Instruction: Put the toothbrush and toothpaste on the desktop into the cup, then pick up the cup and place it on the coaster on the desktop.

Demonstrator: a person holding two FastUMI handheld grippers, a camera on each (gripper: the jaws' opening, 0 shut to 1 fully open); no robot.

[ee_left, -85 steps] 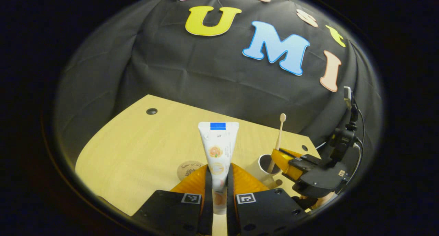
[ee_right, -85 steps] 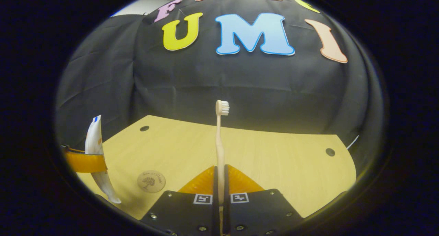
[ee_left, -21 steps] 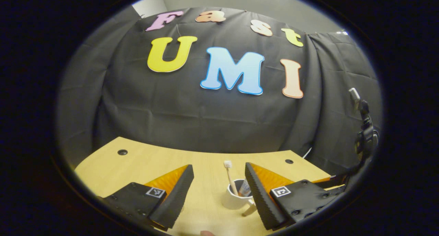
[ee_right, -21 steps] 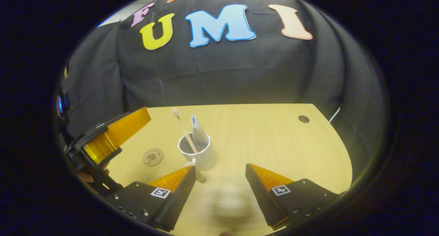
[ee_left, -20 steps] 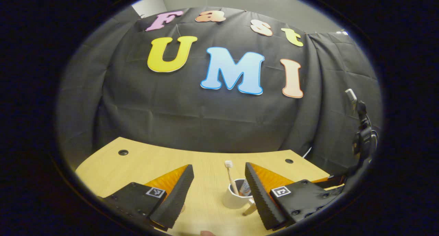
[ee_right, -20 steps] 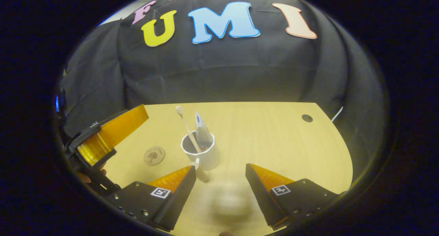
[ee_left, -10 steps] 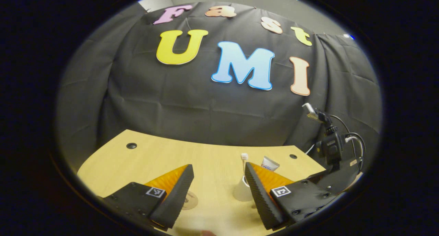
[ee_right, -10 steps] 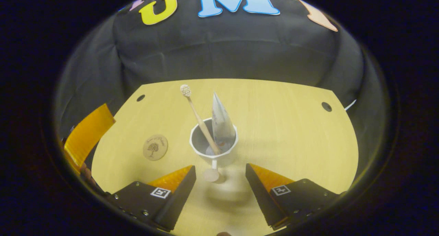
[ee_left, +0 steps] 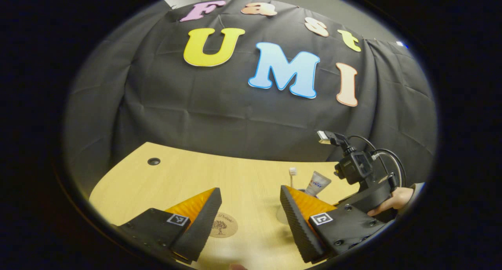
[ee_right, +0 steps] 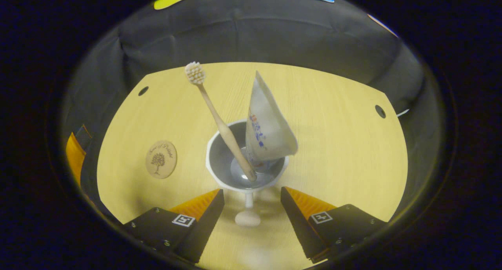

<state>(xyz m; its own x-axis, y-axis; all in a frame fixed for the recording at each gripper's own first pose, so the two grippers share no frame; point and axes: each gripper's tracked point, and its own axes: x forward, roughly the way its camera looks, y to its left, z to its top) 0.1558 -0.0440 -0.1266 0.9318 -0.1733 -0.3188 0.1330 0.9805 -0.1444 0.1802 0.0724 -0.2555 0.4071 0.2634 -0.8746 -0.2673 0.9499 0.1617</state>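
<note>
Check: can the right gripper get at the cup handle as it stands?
Probably yes. The right gripper is open, with the cup handle lying between its fingers and nothing across it.

Your white cup (ee_right: 245, 172) stands upright on the desktop, its handle (ee_right: 248, 215) pointing toward you in the right gripper view. The toothbrush (ee_right: 219, 123) — pale wooden handle, light bristles up — leans to the left inside it. The toothpaste (ee_right: 266, 130), a white tube with blue print, stands cap-down beside the brush, crimped end tilted right. The round wooden coaster (ee_right: 161, 159), marked with a tree, lies flat left of the cup — apart from it, with nothing on it.
</note>
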